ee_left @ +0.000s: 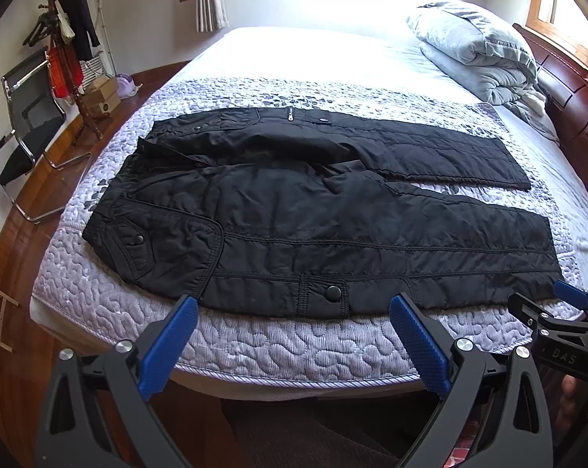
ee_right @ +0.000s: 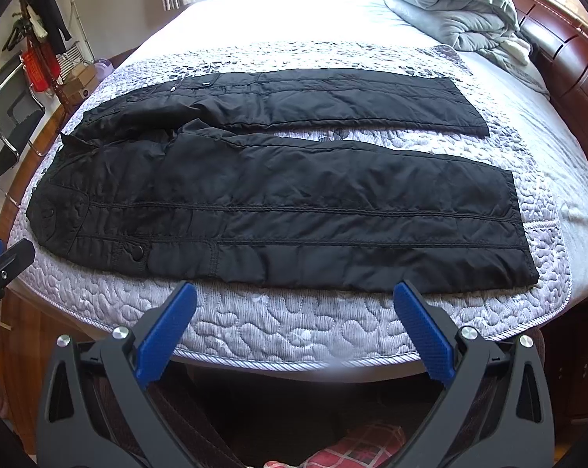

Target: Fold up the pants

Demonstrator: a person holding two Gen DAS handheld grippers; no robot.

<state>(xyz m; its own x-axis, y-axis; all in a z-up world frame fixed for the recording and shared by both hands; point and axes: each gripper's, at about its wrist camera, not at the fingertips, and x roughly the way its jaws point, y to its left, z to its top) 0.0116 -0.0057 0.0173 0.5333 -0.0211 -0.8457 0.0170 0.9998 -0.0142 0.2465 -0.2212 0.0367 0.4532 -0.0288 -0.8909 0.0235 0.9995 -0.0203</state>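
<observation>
1. Nearest the lens, the left gripper [ee_left: 294, 308] and right gripper [ee_right: 294, 296] both hang over the bed's near edge, blue-padded jaws spread wide, holding nothing.
2. One pair of black quilted padded pants [ee_right: 278, 202] lies flat on the lilac quilted bedspread [ee_right: 294, 323], waist toward the left edge, two legs parted.
3. Likely soft, puffy and slick-shelled; best pinched at waistband and hem corners.
4. Two snap buttons show, perhaps more.

Pants [ee_left: 317, 210] on bed [ee_left: 255, 335], before duvet [ee_left: 477, 50]
</observation>
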